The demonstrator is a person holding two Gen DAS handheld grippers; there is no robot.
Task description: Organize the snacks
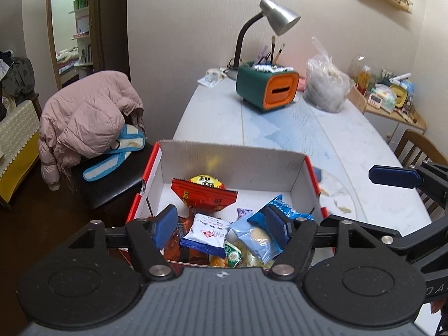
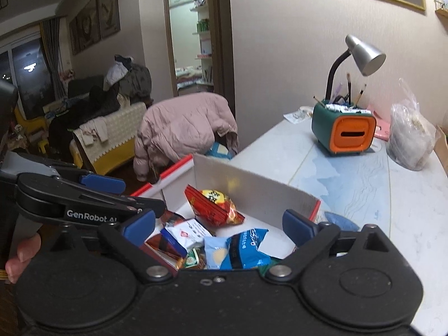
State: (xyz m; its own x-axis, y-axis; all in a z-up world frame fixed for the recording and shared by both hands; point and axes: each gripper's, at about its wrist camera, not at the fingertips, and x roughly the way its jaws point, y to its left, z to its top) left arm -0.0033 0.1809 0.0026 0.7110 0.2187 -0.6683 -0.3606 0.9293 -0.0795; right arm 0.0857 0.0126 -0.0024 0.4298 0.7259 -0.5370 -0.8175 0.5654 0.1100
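The left gripper [image 1: 221, 225] hangs over the near end of the box [image 1: 238, 154], pointing forward and a little down, with its two blue pads wide apart and nothing between them. The right gripper [image 2: 221, 226] hangs over the same end from the right side, also with its pads far apart and empty; its own body hides the near wall of the box and the lowest packets. In the right wrist view the left gripper shows at the left edge, held by a hand [image 2: 23, 254] of which only a thumb is seen. In the left wrist view one blue finger [image 1: 392, 177] of the right gripper comes in from the right edge; the rest is cut off. The snacks lie inside the box, which stands at the near edge of the table [image 1: 280, 128]. Closest are a white packet [image 1: 205, 233] and a blue packet [image 1: 266, 235], with small green and orange packets under them that are hard to make out. Further back lies a red packet [image 1: 203, 194], partly covering a yellow-red bag [image 1: 207, 181]. The print on all of them is too small to read. Beyond the box, well apart, stand a green and orange holder [image 1: 266, 89], a lamp [image 1: 277, 16] and a plastic bag [image 1: 326, 84]. Left of the table, a pink jacket [image 1: 86, 117] hangs on a chair.
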